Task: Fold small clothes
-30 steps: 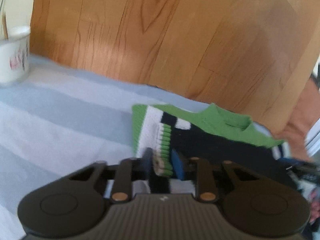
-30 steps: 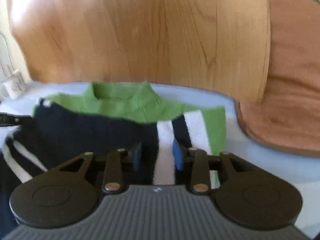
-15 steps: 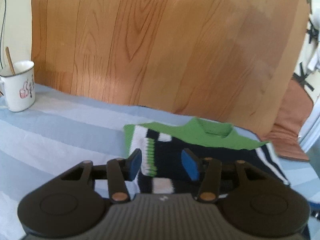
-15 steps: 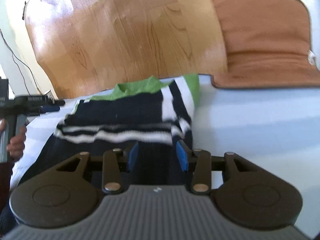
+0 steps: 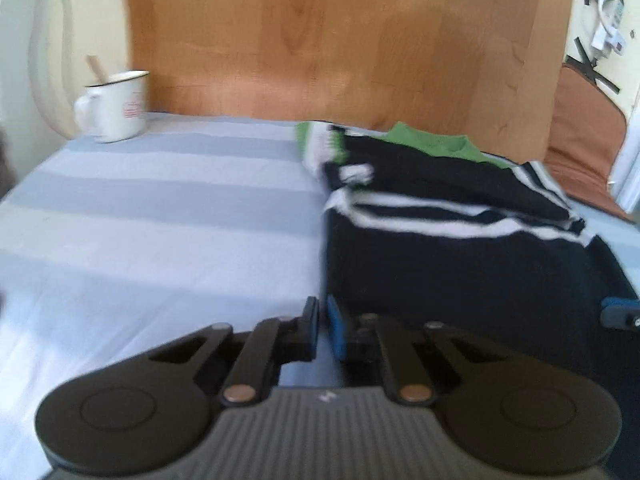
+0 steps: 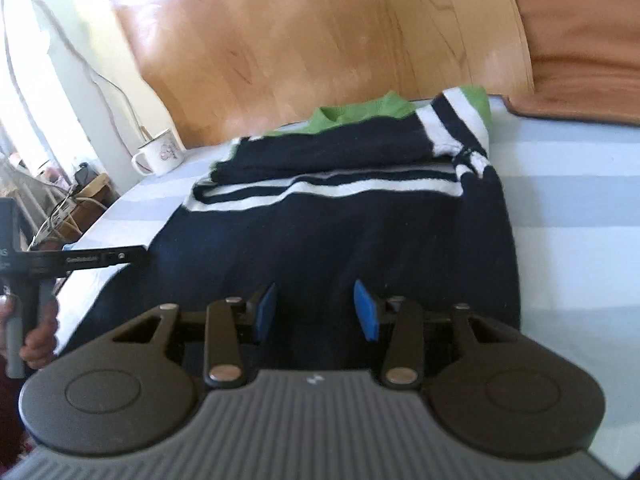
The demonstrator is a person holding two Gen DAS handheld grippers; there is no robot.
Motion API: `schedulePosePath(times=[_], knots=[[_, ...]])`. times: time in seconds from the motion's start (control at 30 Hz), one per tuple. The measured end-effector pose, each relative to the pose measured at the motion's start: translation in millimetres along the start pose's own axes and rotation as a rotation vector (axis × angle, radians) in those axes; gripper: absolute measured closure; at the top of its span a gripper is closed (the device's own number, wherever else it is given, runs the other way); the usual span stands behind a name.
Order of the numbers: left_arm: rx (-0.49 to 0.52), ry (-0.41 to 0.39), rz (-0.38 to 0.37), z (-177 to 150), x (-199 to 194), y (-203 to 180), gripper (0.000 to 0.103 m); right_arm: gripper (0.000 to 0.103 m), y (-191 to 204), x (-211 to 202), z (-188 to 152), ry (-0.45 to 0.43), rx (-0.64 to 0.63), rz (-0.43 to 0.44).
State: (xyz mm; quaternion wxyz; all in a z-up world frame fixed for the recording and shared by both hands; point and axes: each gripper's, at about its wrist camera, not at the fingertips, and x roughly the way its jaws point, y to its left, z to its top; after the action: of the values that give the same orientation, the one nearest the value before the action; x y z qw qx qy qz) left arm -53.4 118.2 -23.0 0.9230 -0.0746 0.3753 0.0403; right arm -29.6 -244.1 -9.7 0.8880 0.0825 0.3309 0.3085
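Note:
A small navy sweater (image 5: 460, 264) with white stripes and green shoulders lies flat on the striped blue sheet (image 5: 160, 220), both sleeves folded across its chest. My left gripper (image 5: 322, 322) is shut right at the sweater's near left edge; I cannot tell whether cloth is pinched. In the right wrist view the same sweater (image 6: 340, 240) fills the middle. My right gripper (image 6: 316, 312) hovers over its dark lower part, open, blue pads apart with nothing pressed between them. The left gripper (image 6: 136, 256) shows there as a black bar touching the sweater's left edge, held by a hand (image 6: 36, 344).
A white enamel mug (image 5: 120, 106) with a wooden stick stands at the bed's far left corner. A wooden headboard (image 5: 340, 40) rises behind the sweater. A brown cushion (image 5: 584, 140) lies at the far right. Cables and clutter (image 6: 68, 208) sit beyond the bed's left edge.
The left gripper let go of the striped sleeve, pulled back to the sweater's near left edge and shut. The right gripper drew back from the shoulder to over the lower body, staying open.

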Motion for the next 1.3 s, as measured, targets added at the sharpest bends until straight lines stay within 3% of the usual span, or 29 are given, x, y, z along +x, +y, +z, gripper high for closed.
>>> schedulePosePath(times=[0.13, 0.2, 0.27, 0.3, 0.33, 0.47, 0.6, 0.7, 0.83, 0.87, 0.93, 0.97, 1.03, 1.07, 1.17, 1.3], knots=[[-0.036, -0.001, 0.007, -5.3, -15.3, 9.8, 0.098, 0.056, -13.7, -15.9, -5.0, -0.012, 0.094, 0.049], [-0.053, 0.009, -0.042, -9.2, -26.8, 12.8, 0.093, 0.056, -19.4, -24.7, -4.5, -0.017, 0.144, 0.060], [-0.056, 0.005, -0.095, -19.2, -42.1, 15.7, 0.078, 0.056, -19.7, -40.0, -8.4, -0.051, 0.158, 0.068], [-0.059, 0.005, -0.122, -23.6, -49.7, 16.6, 0.062, 0.056, -20.9, -47.7, -10.1, -0.062, 0.163, 0.068], [-0.062, -0.001, -0.146, -28.4, -57.6, 18.1, 0.052, 0.056, -22.6, -55.5, -12.4, -0.069, 0.168, 0.064], [-0.091, 0.020, -0.246, -47.1, -85.5, 26.0, 0.050, 0.056, -38.2, -84.3, -25.2, -0.062, 0.230, 0.050], [-0.106, 0.058, -0.322, -65.5, -104.2, 25.9, 0.040, 0.054, -47.6, -108.6, -42.0, -0.029, 0.280, 0.042], [-0.090, 0.105, -0.354, -76.2, -108.3, 18.0, 0.040, 0.052, -48.5, -124.1, -57.7, -0.011, 0.289, 0.056], [-0.064, 0.153, -0.335, -86.2, -99.6, -0.5, 0.045, 0.052, -47.1, -129.0, -76.3, 0.019, 0.307, 0.069], [-0.049, 0.150, -0.322, -87.2, -99.7, -4.2, 0.049, 0.052, -48.1, -127.8, -80.7, 0.030, 0.315, 0.074], [-0.021, 0.159, -0.282, -87.5, -100.0, -9.8, 0.083, 0.052, -47.9, -126.9, -89.3, 0.022, 0.336, 0.116], [-0.030, 0.173, -0.286, -88.2, -99.2, -9.5, 0.083, 0.052, -45.7, -125.1, -92.6, 0.036, 0.341, 0.157], [-0.053, 0.181, -0.299, -89.2, -102.9, -3.3, 0.089, 0.071, -36.7, -120.1, -95.7, 0.082, 0.310, 0.203], [-0.063, 0.183, -0.307, -89.8, -106.6, 0.1, 0.089, 0.094, -31.9, -115.1, -98.4, 0.122, 0.301, 0.218], [-0.117, 0.167, -0.348, -88.5, -118.7, 11.9, 0.090, 0.094, -32.0, -114.1, -101.1, 0.131, 0.335, 0.243], [-0.217, 0.145, -0.436, -77.0, -121.3, 26.6, 0.090, 0.094, -33.0, -125.8, -81.4, 0.037, 0.326, 0.293]])
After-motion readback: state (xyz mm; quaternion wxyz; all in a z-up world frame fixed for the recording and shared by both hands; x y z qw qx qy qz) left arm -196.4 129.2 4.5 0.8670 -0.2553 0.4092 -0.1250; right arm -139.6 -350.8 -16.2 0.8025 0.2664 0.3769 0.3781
